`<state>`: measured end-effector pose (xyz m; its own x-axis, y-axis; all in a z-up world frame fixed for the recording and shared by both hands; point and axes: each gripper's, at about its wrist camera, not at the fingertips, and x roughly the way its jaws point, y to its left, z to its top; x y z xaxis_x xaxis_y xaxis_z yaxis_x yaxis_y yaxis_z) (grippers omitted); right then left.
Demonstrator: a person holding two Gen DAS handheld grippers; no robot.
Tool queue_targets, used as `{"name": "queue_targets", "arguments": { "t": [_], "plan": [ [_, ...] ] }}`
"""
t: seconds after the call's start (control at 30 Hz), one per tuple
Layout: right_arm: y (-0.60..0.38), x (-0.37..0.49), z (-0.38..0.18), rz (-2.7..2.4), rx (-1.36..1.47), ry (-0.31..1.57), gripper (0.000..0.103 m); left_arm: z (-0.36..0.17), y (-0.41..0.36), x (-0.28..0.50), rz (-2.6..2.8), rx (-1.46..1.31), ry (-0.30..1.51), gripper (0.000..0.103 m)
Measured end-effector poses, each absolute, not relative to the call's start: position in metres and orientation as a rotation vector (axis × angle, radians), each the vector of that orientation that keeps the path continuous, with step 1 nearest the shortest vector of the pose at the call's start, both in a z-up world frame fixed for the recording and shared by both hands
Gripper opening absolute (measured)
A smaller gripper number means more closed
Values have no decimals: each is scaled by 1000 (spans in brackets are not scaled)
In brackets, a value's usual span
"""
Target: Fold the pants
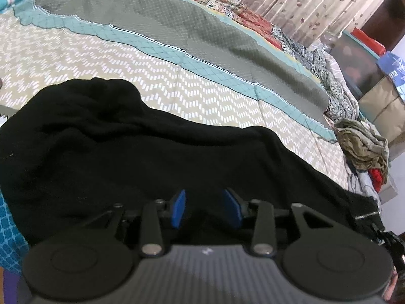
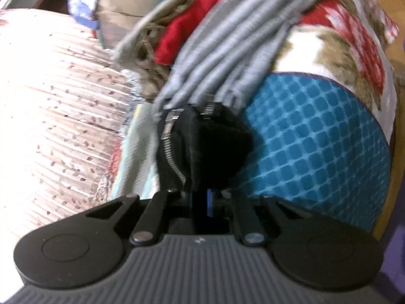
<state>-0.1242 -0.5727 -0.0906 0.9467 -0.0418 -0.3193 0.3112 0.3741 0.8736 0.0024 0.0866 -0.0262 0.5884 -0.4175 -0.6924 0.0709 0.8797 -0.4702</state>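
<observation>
One pair of black pants (image 1: 152, 157) on bed (image 1: 101, 58) | left gripper (image 1: 206, 209) jaws apart over pants | right gripper (image 2: 202, 200) clamped on pants' zipper (image 2: 174, 159) edge

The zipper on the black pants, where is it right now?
In the right wrist view, the zipper sits centre-left, just ahead of the right gripper, beside the blue checked fabric.

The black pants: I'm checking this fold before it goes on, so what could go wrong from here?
1. The right gripper is shut on a bunched end of the black pants right beside the metal zipper; the teeth could snag or the small pinch could slip.
2. The left gripper has its blue fingers apart, with dark cloth between them but no clear pinch, so that end may stay behind and the fold skew.
</observation>
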Motion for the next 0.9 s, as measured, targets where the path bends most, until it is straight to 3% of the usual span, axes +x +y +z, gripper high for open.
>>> {"name": "queue_targets", "arguments": {
  "t": [0.27, 0.43, 0.53, 0.67, 0.77, 0.9],
  "plan": [
    [-471, -89, 11, 41, 756, 285, 12, -35, 94, -1, -326, -478, 898, 36],
    [-356, -35, 19, 222, 449, 433, 13, -37, 107, -8, -323, -510, 888, 38],
    [-287, -7, -9, 314, 270, 584, 17, -39, 118, -11, -309, -535, 883, 38],
    [-220, 10, -53, 332, -23, 767, 33, -41, 129, -15, -299, -565, 882, 39],
    [-223, -5, -43, 384, -17, 719, 49, -42, 130, -15, -301, -562, 883, 40],
    [-262, -28, -28, 325, 72, 665, 49, -45, 121, -9, -324, -567, 896, 40]
  ]
}}
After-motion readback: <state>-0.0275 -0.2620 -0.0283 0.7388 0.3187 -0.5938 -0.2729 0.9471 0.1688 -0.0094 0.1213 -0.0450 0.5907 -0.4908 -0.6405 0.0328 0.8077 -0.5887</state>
